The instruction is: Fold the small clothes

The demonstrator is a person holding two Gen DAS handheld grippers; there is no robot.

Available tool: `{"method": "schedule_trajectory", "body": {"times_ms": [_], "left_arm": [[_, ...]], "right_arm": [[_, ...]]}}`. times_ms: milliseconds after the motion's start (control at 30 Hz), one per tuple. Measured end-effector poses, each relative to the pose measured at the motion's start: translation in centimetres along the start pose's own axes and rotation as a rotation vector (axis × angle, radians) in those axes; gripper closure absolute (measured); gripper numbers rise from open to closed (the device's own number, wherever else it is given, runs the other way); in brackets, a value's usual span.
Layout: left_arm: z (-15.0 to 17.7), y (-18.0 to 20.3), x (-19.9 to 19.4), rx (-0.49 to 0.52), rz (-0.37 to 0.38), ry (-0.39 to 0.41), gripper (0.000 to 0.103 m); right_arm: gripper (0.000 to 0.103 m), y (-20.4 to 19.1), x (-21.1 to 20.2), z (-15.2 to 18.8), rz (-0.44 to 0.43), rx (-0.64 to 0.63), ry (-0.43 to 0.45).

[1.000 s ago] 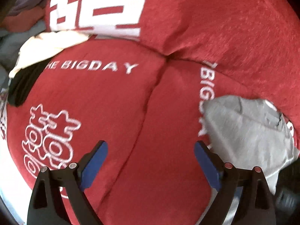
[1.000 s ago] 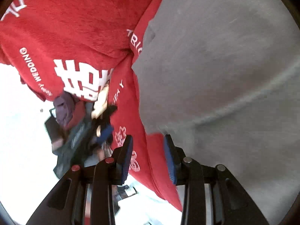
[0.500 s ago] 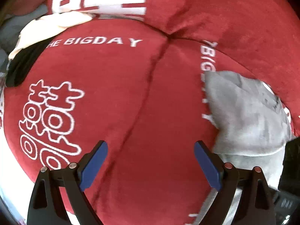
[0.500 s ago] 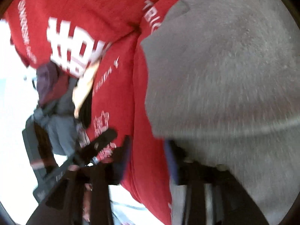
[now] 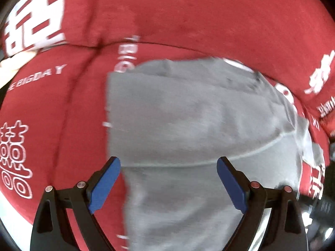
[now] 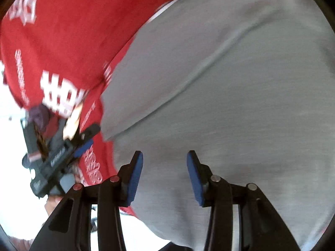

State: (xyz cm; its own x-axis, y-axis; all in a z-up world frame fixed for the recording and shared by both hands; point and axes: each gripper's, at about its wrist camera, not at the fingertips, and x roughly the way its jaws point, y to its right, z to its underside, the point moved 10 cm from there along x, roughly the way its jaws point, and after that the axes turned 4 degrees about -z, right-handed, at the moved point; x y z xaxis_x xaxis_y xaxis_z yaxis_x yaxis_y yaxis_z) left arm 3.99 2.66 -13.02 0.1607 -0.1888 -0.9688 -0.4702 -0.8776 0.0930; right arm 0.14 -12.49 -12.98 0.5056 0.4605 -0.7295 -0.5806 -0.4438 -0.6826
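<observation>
A grey garment (image 5: 199, 125) lies spread flat on red cushions (image 5: 188, 21) printed with white letters. My left gripper (image 5: 168, 161) hangs above the garment's near part, open wide, with nothing between its blue pads (image 5: 104, 179). In the right wrist view the same grey garment (image 6: 230, 83) fills most of the picture. My right gripper (image 6: 165, 154) stands over it, open, its jaws partly apart and empty. The left gripper (image 6: 79, 148) also shows at the left of that view, just off the garment's left edge.
The red cushion (image 6: 62, 31) meets another along a seam (image 5: 69, 104). A heap of other clothes (image 6: 41, 115), purple and cream among them, lies past the cushion's left end. A hand (image 6: 52, 205) holds the left tool. Pale floor (image 6: 12, 146) lies to the left.
The left gripper has swung right from the bare red cushion to above the grey garment. The right gripper's jaws have spread wider and shifted from the garment's left edge onto it.
</observation>
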Motion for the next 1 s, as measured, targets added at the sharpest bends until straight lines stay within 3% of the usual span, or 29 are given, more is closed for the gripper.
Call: {"method": "schedule_trajectory", "body": {"times_ms": [133, 267, 333, 367, 400, 433, 533, 600, 667, 933, 1000], "left_arm": [[0.6, 3.7, 0.5, 0.031, -0.002, -0.008, 0.01], [0.5, 5.6, 0.9, 0.029, -0.01, -0.008, 0.01], [0.6, 6.4, 1.0, 0.035, -0.017, -0.009, 0.01], [0.7, 6.8, 1.1, 0.04, -0.02, -0.01, 0.01], [0.8, 7.1, 1.1, 0.045, -0.024, -0.012, 0.01], [1.1, 7.5, 1.2, 0.051, -0.027, -0.018, 0.01], [1.7, 8.5, 1.7, 0.063, -0.036, -0.041, 0.01], [2.2, 9.4, 1.8, 0.068, -0.026, -0.055, 0.01], [2.5, 10.5, 1.7, 0.078, -0.014, -0.063, 0.01], [3.7, 16.2, 2.1, 0.159, 0.02, -0.102, 0.01], [4.0, 17.7, 2.3, 0.179, 0.03, -0.113, 0.01]], "right_arm": [[0.055, 4.3, -3.6, -4.5, 0.045, 0.083, 0.116], [0.055, 8.2, -5.5, -11.5, -0.004, 0.228, 0.259], [0.056, 8.9, -5.4, -13.5, -0.035, 0.259, 0.281], [0.061, 8.9, -5.3, -14.4, -0.053, 0.262, 0.285], [0.085, 9.0, -5.3, -15.1, -0.062, 0.255, 0.286], [0.097, 9.0, -5.2, -15.5, -0.054, 0.244, 0.279], [0.096, 9.9, -5.5, -15.3, -0.021, 0.237, 0.259], [0.096, 10.2, -5.5, -14.9, -0.046, 0.252, 0.241], [0.092, 9.8, -5.6, -14.1, -0.086, 0.26, 0.219], [0.087, 11.5, -10.2, -10.8, -0.085, 0.205, 0.195], [0.076, 13.3, -12.0, -10.0, -0.082, 0.239, 0.213]]}}
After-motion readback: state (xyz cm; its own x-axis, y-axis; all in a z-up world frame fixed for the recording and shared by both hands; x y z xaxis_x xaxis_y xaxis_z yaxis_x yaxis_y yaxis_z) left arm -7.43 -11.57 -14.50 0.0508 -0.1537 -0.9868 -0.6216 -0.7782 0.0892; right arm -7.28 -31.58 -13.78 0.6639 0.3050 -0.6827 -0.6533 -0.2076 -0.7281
